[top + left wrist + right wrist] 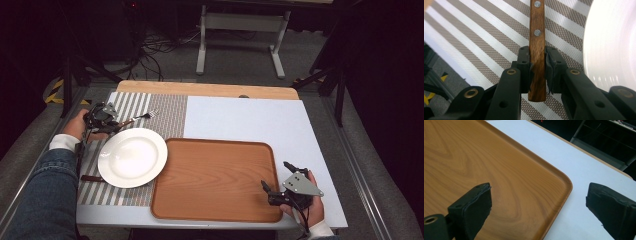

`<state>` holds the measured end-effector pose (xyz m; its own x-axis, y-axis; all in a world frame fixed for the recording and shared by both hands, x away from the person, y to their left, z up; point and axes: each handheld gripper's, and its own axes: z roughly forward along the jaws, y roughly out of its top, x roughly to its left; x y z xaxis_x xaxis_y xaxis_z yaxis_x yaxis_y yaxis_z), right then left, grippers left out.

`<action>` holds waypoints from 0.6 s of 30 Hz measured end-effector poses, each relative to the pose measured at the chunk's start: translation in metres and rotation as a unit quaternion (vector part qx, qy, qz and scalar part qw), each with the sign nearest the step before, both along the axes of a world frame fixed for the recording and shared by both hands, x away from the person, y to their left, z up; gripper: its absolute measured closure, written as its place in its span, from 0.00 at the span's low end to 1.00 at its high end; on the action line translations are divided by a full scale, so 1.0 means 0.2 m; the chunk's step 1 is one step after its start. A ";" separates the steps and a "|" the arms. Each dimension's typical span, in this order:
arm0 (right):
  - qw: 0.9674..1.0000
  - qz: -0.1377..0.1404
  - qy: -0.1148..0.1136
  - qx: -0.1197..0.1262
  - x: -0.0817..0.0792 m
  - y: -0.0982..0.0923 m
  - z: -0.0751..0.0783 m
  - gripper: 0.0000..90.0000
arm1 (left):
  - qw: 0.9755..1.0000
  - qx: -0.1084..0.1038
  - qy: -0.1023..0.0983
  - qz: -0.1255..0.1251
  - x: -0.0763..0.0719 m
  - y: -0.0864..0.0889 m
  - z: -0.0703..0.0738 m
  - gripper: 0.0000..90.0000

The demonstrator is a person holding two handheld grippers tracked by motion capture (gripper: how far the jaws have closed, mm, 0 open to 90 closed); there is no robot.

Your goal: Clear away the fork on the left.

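Observation:
A fork (142, 117) with a wooden handle (537, 37) lies pointing right over the striped placemat (145, 100), just beyond a white plate (132, 157). My left gripper (116, 124) is shut on the near end of that handle, and both pads press its sides in the left gripper view (537, 62). The plate's rim (614, 45) lies just to the right of the jaws. My right gripper (275, 174) stands open over the right front corner of the wooden tray (215, 180). Nothing is between its pads (539, 195), and the tray's corner (564, 182) lies below them.
A dark brown handle (91, 178) sticks out from under the plate's left front edge. The white table top (250, 120) stretches beyond the tray. Past the table's far edge stand a white frame (240, 35) and cables on the floor.

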<state>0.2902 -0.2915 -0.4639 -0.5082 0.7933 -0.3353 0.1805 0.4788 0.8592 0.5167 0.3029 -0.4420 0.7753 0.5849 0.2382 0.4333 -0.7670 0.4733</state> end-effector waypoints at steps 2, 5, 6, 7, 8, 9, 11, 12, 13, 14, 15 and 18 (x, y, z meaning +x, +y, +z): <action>1.000 -0.002 -0.002 0.005 0.00 -0.01 0.01 0.08 | 1.000 -0.016 -0.022 0.008 -0.02 0.00 0.01 0.84; 1.000 -0.001 -0.004 0.008 -0.01 -0.01 0.01 0.08 | 0.999 -0.019 -0.037 0.015 -0.04 0.00 0.02 0.84; 1.000 -0.001 -0.005 0.010 -0.01 -0.01 0.01 0.08 | 0.999 -0.021 -0.042 0.020 -0.05 0.00 0.03 0.84; 1.000 -0.001 -0.006 0.011 -0.01 -0.01 0.02 0.08 | 0.998 -0.025 -0.055 0.026 -0.06 0.00 0.05 0.84; 1.000 0.000 -0.007 0.012 -0.01 -0.02 0.02 0.08 | 0.997 -0.030 -0.062 0.030 -0.07 0.00 0.06 0.84; 1.000 0.001 -0.008 0.013 -0.01 -0.02 0.02 0.08 | 0.997 -0.035 -0.067 0.033 -0.08 0.00 0.07 0.84; 1.000 0.002 -0.010 0.015 -0.02 -0.02 0.02 0.08 | 0.995 -0.044 -0.078 0.033 -0.11 -0.01 0.09 0.84; 1.000 0.002 -0.011 0.018 -0.02 -0.02 0.02 0.08 | 0.995 -0.045 -0.084 0.034 -0.12 -0.01 0.10 0.84; 1.000 0.002 -0.011 0.020 -0.02 -0.03 0.02 0.08 | 0.994 -0.052 -0.086 0.032 -0.13 -0.02 0.11 0.84; 1.000 0.002 -0.012 0.022 -0.02 -0.03 0.02 0.08 | 0.994 -0.056 -0.091 0.030 -0.14 -0.02 0.12 0.84; 1.000 0.002 -0.013 0.024 -0.02 -0.03 0.03 0.08 | 0.993 -0.062 -0.097 0.028 -0.16 -0.03 0.13 0.84; 0.999 0.001 -0.029 0.024 -0.04 -0.03 0.04 0.08 | 0.991 -0.081 -0.106 0.020 -0.19 -0.05 0.16 0.84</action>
<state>0.2828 -0.2976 -0.4567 -0.4903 0.8084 -0.3256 0.1284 0.4365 0.8905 0.4781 0.2933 -0.4099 0.6931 0.6586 0.2930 0.3399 -0.6570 0.6729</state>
